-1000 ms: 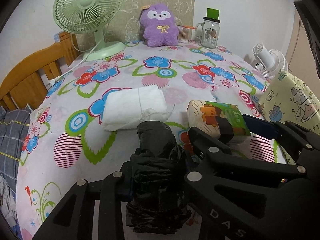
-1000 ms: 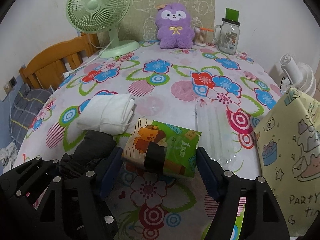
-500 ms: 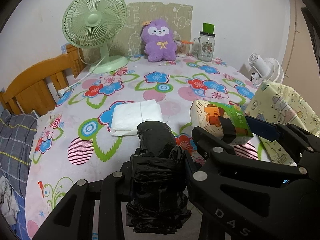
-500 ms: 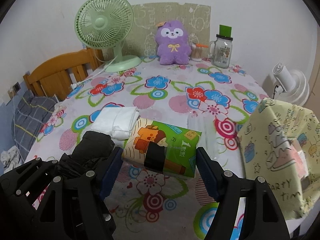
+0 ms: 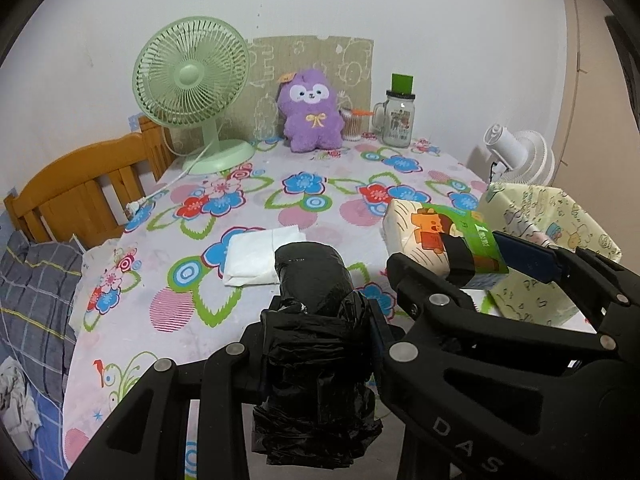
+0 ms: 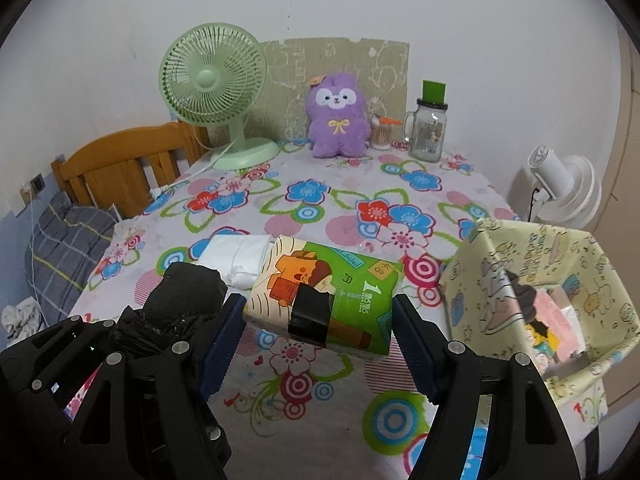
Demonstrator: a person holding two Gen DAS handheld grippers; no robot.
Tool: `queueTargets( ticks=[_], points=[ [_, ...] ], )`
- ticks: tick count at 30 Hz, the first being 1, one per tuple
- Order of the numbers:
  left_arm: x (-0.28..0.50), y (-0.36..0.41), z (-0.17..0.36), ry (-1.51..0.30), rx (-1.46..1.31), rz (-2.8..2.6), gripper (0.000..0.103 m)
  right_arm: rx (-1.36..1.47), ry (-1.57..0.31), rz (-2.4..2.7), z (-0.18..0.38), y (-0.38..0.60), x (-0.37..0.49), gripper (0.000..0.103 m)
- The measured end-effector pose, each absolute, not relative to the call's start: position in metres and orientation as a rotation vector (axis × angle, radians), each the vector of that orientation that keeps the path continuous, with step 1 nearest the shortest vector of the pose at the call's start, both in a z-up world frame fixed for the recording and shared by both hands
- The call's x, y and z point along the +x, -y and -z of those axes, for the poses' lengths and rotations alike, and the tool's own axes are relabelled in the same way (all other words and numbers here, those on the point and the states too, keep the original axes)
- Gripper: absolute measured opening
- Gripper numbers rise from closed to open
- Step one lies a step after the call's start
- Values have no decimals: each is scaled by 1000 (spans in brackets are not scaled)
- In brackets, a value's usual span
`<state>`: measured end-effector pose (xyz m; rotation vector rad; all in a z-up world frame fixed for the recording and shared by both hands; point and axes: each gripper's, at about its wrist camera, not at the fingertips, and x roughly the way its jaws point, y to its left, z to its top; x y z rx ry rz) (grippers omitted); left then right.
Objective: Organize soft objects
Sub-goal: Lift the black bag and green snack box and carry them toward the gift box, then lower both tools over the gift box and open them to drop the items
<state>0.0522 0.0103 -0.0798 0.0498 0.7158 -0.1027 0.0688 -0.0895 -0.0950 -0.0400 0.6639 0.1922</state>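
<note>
Above the floral table (image 6: 360, 432), right gripper (image 6: 320, 316) clamps a green-orange tissue pack (image 6: 324, 300); left gripper (image 5: 320, 320) clamps crinkled black bags (image 5: 316, 344).

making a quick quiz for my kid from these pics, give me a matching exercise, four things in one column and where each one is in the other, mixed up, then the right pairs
Things:
1. black plastic roll
2. tissue pack
3. purple plush toy
4. folded white cloth

Places:
A. lying flat on the flowered tablecloth
B. clamped in the right gripper
C. sitting at the far edge, by the wall
D. clamped in the left gripper

Pairs: 1-D, 2-B, 3-C, 4-A
</note>
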Motion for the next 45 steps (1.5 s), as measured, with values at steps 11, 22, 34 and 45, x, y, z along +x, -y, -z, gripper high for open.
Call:
queueTargets(
  ticks=[11, 22, 34, 45],
  points=[
    [33, 6, 54, -643, 67, 106, 39, -52, -591, -165, 66, 105, 45, 76],
    [22, 23, 38, -602, 83, 122, 39, -61, -545, -150, 48, 121, 30, 76],
    [19, 52, 26, -565, 110, 158, 39, -51, -508, -118, 35, 149, 22, 76],
    [26, 92, 25, -562, 141, 216, 39, -18, -502, -61, 34, 189, 24, 76]
  ],
)
